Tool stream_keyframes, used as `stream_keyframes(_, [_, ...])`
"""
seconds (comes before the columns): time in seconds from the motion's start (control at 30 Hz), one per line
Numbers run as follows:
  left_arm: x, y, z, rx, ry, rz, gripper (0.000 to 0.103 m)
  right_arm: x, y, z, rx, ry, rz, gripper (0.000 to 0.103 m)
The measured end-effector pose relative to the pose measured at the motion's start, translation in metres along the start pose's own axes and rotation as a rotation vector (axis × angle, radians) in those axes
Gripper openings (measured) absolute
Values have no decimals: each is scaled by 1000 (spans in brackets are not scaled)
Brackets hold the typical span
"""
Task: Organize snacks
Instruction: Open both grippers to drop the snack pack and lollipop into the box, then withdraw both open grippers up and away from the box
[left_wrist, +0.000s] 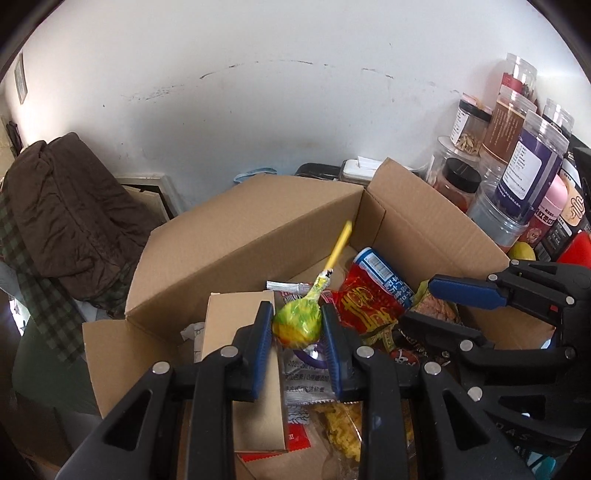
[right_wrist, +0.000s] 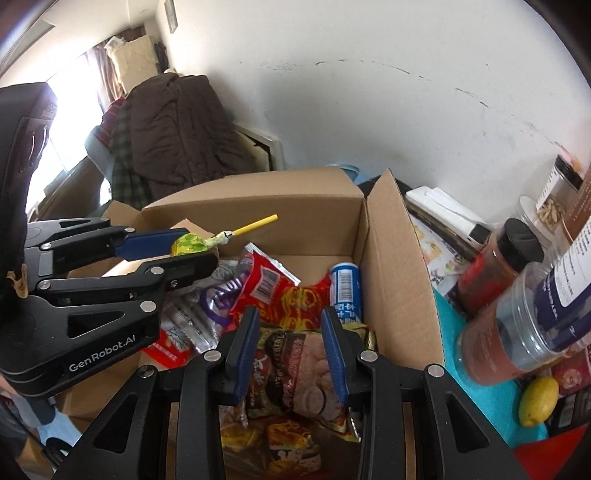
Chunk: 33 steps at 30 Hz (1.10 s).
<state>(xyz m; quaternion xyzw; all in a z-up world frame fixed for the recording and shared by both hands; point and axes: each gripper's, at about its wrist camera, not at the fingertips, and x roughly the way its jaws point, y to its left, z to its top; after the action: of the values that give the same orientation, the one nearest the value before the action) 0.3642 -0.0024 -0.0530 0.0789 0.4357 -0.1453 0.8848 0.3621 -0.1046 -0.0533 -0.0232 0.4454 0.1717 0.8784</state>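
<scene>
Both jaws hang over the open cardboard box (left_wrist: 258, 229). Left gripper (left_wrist: 297, 328) is clenched on a lollipop (left_wrist: 297, 323), its blue pads (left_wrist: 264, 332) pressing either side of the green-and-yellow wrapped head; the yellow stick (left_wrist: 338, 247) slants up and away toward the box's far wall. In the right wrist view the same lollipop (right_wrist: 190, 243) shows pinched between those jaws, above the box's left side.

Right gripper (right_wrist: 290, 350) has its jaws parted a little, with a dark snack packet (right_wrist: 295, 365) lying in the box behind the gap. Whether the pads touch that packet I cannot tell; nothing looks lifted.

Inside the box lie a red packet (right_wrist: 280, 295) with yellow script, a blue can (right_wrist: 345, 291) leaning at the right wall, a purple-printed wrapper (right_wrist: 218, 295) and a smaller brown carton (left_wrist: 236, 321) at the left.

Right of the box, on the table (right_wrist: 491, 391) with its teal cover, stand several plastic jars (left_wrist: 532, 166) and a lemon (right_wrist: 537, 400). A brown coat (left_wrist: 70, 214) lies heaped at left by the white wall.
</scene>
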Motion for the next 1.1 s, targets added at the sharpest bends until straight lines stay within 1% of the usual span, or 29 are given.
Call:
stream_keyframes(0.03, [1,0,0,0,5,-2,26,-1,0,0,3,-2,-4,34])
stream_keyframes(0.1, [6,-2,-1,-1,41,-6,26,-1,-1,-1,4,0,-16,34])
stream_keyframes(0.2, [12,-3,-2,-5,74,-31,26,-2,-1,-1,2,6,-29,35])
stream_keyframes(0.27, [12,-5,-2,-1,80,-29,27,-4,0,-1,-3,11,-35,42])
stream_keyframes(0.3, [11,-6,-2,2,82,-15,27,-5,0,-1,-7,9,-39,49])
stream_keyframes(0.37, [10,-8,-2,3,84,0,29,-8,1,-2,-18,0,-64,53])
stream_keyframes(0.43, [7,-7,-3,-7,80,8,34,-13,1,-2,-23,-8,-94,57])
stream_keyframes(0.5, [3,-6,-2,-13,75,20,49,-17,-2,-2,-17,-16,-93,58])
stream_keyframes(0.53, [0,-5,-2,-21,69,37,53,-20,-3,-2,-12,-19,-91,58])
stream_keyframes(0.57, [-2,-3,-2,-27,65,45,61,-22,-4,-2,-8,-22,-91,58])
stream_keyframes(0.6, [-6,-2,-2,-36,55,50,64,-26,-4,-2,-6,-28,-93,58])
stream_keyframes(0.7, [-21,-1,-2,-51,23,56,64,-35,-4,-2,-5,-49,-98,59])
stream_keyframes(0.77, [-29,-1,-1,-51,7,66,64,-44,-2,0,-9,-67,-104,64])
stream_keyframes(0.83, [-41,-2,-1,-52,-14,79,64,-53,1,1,-16,-88,-113,65])
stream_keyframes(1.1, [-89,-1,0,-78,-99,98,64,-92,18,10,-27,-160,-124,66])
